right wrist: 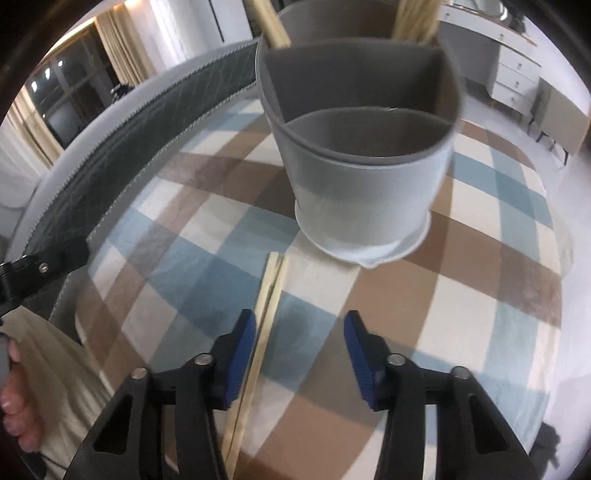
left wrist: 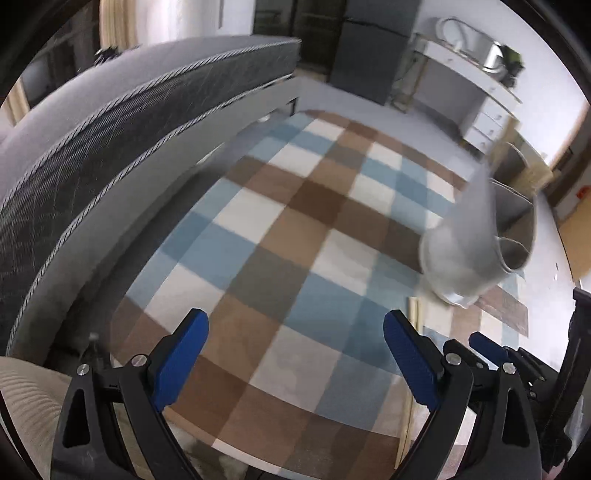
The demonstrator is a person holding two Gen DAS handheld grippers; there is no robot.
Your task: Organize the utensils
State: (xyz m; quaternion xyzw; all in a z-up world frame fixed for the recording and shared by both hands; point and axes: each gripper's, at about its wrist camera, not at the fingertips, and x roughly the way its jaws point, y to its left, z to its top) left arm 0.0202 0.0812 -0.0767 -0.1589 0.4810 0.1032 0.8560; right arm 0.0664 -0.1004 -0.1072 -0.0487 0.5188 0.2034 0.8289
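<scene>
Right hand-held gripper (right wrist: 300,334) open, nothing gripped; chopsticks (right wrist: 267,295) by left pad; grey holder (right wrist: 360,192) beyond; left hand-held gripper (left wrist: 295,341) open.

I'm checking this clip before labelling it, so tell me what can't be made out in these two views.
- Holder, left view: motion blur hides its contents.
- Sticks in the holder, right view: cut off by the top edge.
- Chopsticks on the cloth, right view: near ends run under the right gripper.
</scene>
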